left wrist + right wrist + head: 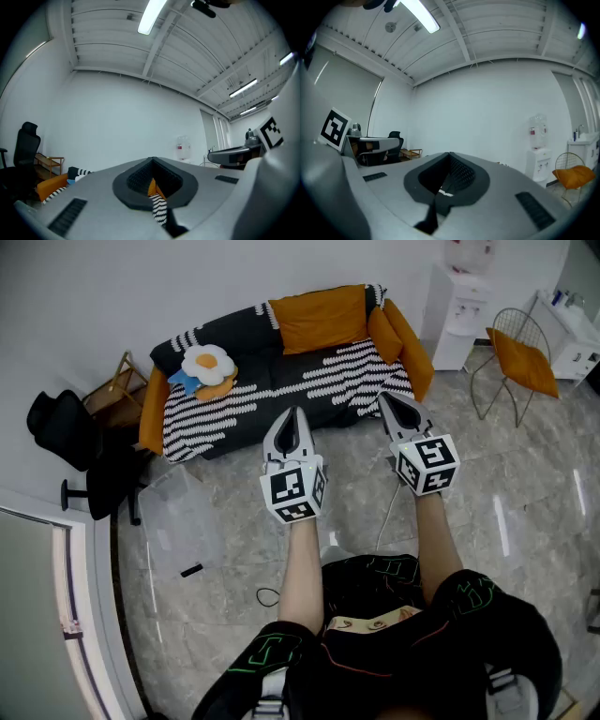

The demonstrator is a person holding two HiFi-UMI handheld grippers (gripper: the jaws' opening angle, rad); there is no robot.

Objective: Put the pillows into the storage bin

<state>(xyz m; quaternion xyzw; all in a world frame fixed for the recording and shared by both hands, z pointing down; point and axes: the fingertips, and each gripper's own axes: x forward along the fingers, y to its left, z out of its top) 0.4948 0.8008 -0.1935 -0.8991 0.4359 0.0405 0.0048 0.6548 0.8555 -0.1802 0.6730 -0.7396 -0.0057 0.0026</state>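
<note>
A sofa [281, 390] with a black-and-white striped cover stands against the far wall. On it lie a fried-egg-shaped pillow [207, 363] at the left, a large orange pillow [319, 317] on the backrest and another orange pillow [398, 334] at the right arm. A clear plastic storage bin [183, 512] sits on the floor, left of the sofa's front. My left gripper [291, 415] and right gripper [386, 397] are held side by side in front of the sofa. Both are shut and hold nothing. The left gripper [152, 160] and right gripper [450, 154] point toward the far wall.
A black office chair [70, 442] and a wooden rack [117, 385] stand left of the sofa. At the right are a water dispenser [459, 310] and a wire chair with an orange cushion [520, 357]. A cable [270, 596] and a small black object [190, 570] lie on the floor.
</note>
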